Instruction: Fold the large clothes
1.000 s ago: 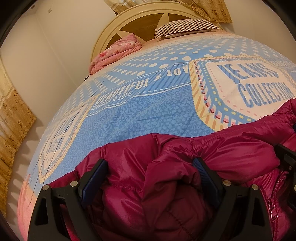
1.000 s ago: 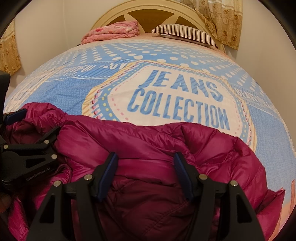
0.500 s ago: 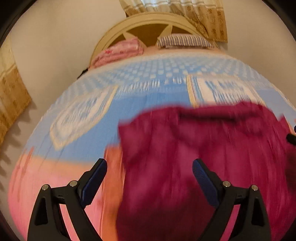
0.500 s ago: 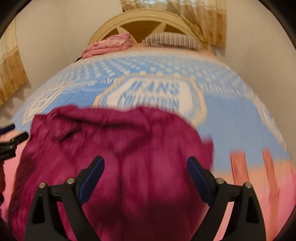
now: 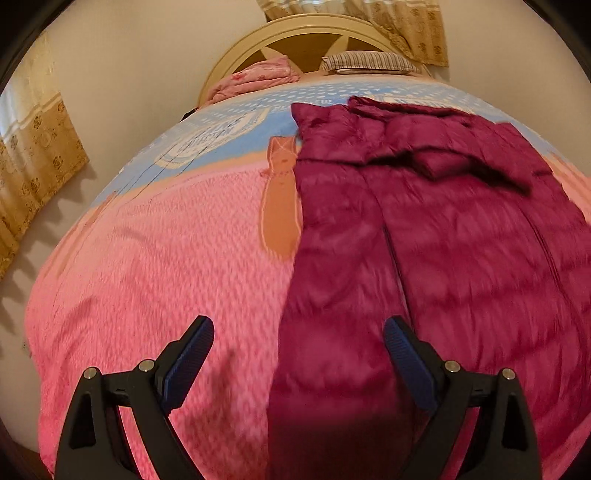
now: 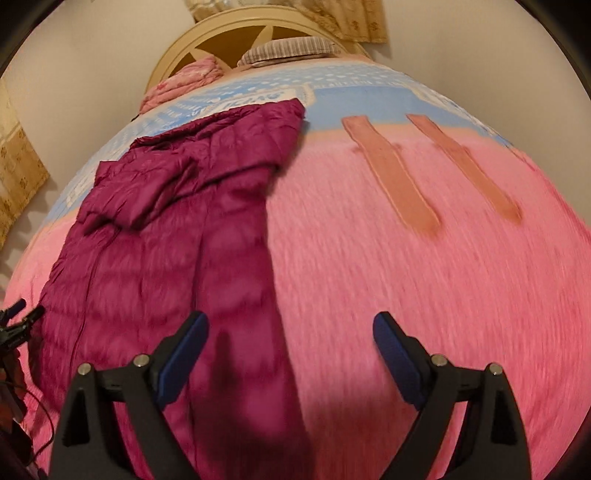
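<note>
Shiny magenta quilted puffer jacket (image 5: 424, 229) lay spread lengthwise on the pink-and-blue printed bed cover (image 5: 166, 266), collar end toward the cream arched headboard (image 5: 306, 33). Left gripper (image 5: 299, 350) was wide open, holding nothing, above the jacket's near left edge. Right gripper (image 6: 291, 345) was also wide open and empty, over the jacket's right edge (image 6: 177, 236). Frames were motion-blurred.

No lettering can be read with certainty. The blue bedspread (image 5: 236, 122) carries printed words at 11 o'clock of the left wrist view, too blurred to make out.
</note>
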`<action>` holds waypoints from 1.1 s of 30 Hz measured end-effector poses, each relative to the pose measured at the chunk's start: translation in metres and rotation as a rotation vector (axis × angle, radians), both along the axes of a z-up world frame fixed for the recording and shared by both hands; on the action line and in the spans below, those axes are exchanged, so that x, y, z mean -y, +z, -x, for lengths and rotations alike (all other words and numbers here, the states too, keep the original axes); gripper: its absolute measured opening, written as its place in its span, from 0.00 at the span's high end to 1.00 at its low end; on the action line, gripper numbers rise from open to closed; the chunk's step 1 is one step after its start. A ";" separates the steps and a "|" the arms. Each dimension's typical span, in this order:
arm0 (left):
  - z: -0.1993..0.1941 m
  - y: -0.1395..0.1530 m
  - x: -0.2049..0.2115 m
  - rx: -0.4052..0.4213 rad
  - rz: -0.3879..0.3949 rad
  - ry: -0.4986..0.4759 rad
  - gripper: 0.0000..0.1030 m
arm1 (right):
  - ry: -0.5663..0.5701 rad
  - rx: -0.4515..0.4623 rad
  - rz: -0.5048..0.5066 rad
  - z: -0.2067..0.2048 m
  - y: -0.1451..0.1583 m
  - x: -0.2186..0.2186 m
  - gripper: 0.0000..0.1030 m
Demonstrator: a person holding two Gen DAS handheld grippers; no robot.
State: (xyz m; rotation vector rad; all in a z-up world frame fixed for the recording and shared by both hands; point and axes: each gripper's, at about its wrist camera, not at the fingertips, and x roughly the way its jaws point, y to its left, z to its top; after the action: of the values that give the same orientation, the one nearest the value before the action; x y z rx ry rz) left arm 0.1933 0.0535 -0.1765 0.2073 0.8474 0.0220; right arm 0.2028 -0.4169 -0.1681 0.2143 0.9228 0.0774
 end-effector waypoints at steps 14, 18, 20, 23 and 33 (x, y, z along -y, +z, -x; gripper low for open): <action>0.043 -0.017 -0.012 -0.032 0.163 0.032 0.10 | 0.071 0.033 0.021 0.064 -0.023 -0.034 0.48; 0.047 -0.011 -0.008 -0.063 0.238 -0.024 0.71 | 0.121 0.026 -0.065 0.064 -0.018 -0.039 0.85; 0.054 -0.006 -0.001 -0.046 0.209 -0.071 0.91 | 0.119 0.049 -0.059 0.068 -0.011 -0.042 0.89; 0.067 0.013 0.002 0.006 0.196 -0.102 0.95 | 0.112 0.093 -0.106 0.077 0.005 -0.037 0.91; 0.141 0.131 -0.018 0.235 0.300 -0.215 0.96 | 0.144 0.309 -0.107 0.133 0.105 -0.023 0.91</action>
State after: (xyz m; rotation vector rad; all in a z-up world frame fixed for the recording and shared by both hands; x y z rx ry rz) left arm 0.0520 0.0713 -0.0452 0.0116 0.5817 -0.2759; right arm 0.0697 -0.3938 -0.0635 0.2275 0.6253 0.2856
